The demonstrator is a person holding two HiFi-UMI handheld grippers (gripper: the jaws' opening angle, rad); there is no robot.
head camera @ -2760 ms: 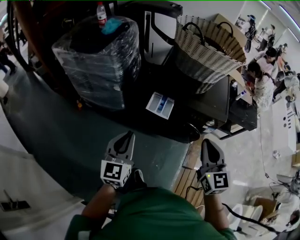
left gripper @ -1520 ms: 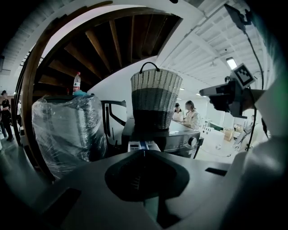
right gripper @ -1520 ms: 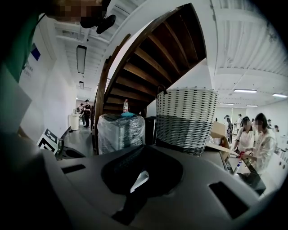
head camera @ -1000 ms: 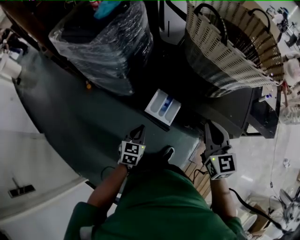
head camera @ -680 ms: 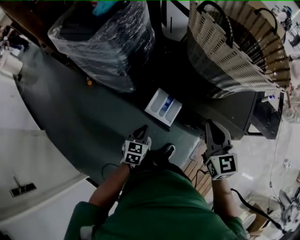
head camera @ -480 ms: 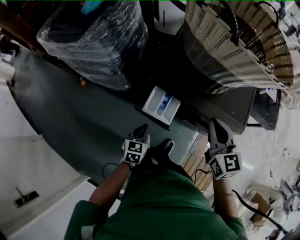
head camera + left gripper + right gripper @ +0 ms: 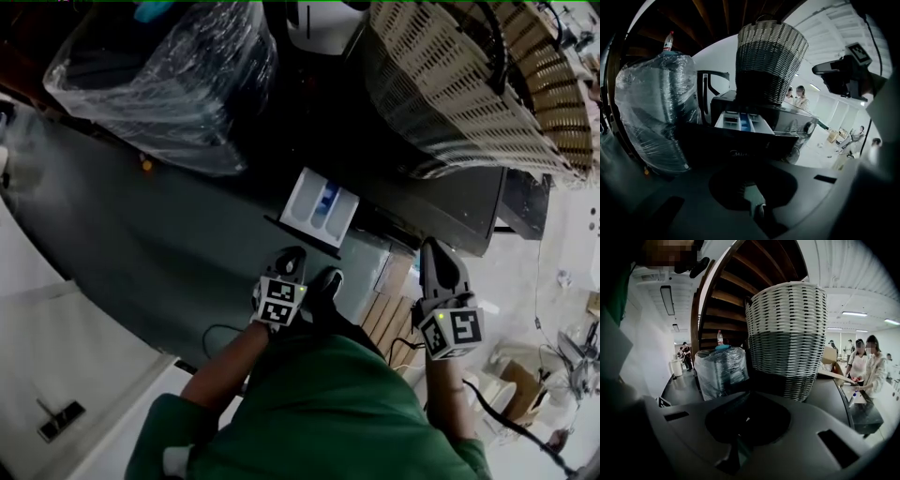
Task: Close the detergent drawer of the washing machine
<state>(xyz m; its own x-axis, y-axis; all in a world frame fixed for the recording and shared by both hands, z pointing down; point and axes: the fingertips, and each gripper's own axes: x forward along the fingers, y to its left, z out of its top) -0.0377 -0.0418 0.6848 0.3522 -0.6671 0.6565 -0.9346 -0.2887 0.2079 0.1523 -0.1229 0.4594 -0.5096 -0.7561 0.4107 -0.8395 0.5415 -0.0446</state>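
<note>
At the front edge of the one dark washing machine [image 7: 450, 202], the single detergent drawer [image 7: 321, 206] is standing pulled out, showing one blue compartment among its white ones. In the left gripper view, the drawer's dark front panel is carrying a faint pale logo that seems to read "Midea", though it is too dim to be sure. One woven basket [image 7: 469, 84] is sitting on the machine's top, filling most of it towards the back edge. To the machine's left, one bundle wrapped in clear plastic [image 7: 169, 84] is standing on the floor, and one bottle [image 7: 669, 41] with a red cap and a red label is standing on top of it.

Two hand-held grippers are showing, each carrying one marker cube. The left hand-held gripper [image 7: 292, 255] is hovering just in front of the drawer panel, its jaws lying together on nothing. The right hand-held gripper [image 7: 432, 247] is hanging near the machine's front right corner, likewise pressed together and empty.
</note>
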